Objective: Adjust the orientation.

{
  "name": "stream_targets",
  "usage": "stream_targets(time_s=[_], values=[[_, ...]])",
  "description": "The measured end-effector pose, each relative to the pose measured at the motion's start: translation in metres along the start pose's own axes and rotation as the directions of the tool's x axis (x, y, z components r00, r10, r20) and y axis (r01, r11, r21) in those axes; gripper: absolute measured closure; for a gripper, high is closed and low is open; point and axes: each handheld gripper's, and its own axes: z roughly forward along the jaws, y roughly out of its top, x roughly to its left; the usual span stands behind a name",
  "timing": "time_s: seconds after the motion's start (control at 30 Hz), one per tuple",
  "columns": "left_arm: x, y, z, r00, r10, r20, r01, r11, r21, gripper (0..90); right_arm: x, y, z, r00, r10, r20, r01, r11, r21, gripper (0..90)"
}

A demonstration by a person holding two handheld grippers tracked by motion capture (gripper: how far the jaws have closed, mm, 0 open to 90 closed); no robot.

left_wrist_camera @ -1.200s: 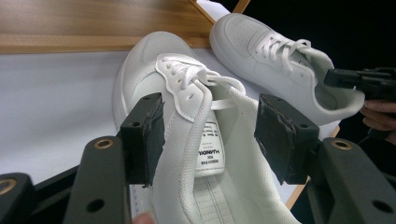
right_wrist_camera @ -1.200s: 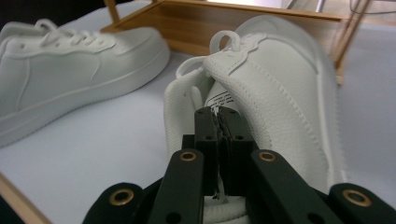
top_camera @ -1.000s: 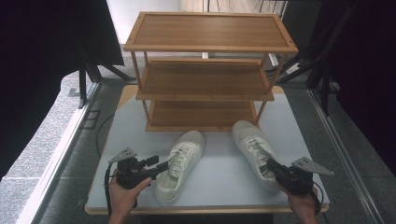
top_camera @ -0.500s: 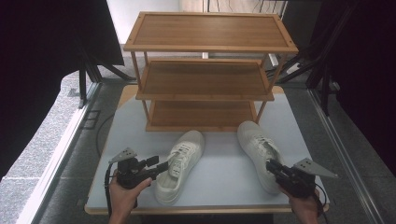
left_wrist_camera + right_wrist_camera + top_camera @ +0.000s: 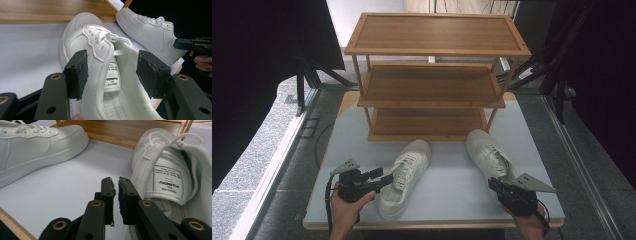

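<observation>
Two white sneakers lie on the pale tabletop, toes toward the wooden rack. My left gripper point(image 5: 383, 178) reaches in from the left over the left sneaker point(image 5: 406, 175). In the left gripper view its jaws point(image 5: 112, 72) stand wide open astride the tongue and collar of that sneaker point(image 5: 100, 50); whether the pads touch it I cannot tell. My right gripper point(image 5: 493, 184) sits beside the heel of the right sneaker point(image 5: 488, 154). Its jaws point(image 5: 116, 185) have just been closing and are shut to a thin slit, with nothing between them, left of that sneaker point(image 5: 170, 170).
A three-tier wooden shoe rack point(image 5: 432, 85) stands at the back of the table point(image 5: 452, 200), its lowest shelf just behind the toes. The table's front edge runs close under both hands. Dark stands and a grey floor lie to either side.
My right gripper has shifted slightly beside the right sneaker's heel. The left gripper and the left sneaker have stayed put.
</observation>
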Motion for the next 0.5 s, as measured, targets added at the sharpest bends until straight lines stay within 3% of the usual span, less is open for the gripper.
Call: stream_targets(time_s=[0.5], values=[[0.0006, -0.0009, 0.0004, 1.0000, -0.003, -0.005, 0.003, 1.0000, 0.007, 42.4, -0.0044, 0.0014, -0.0030, 0.9999, -0.012, 0.008, 0.012, 1.000, 0.019, 87.9]])
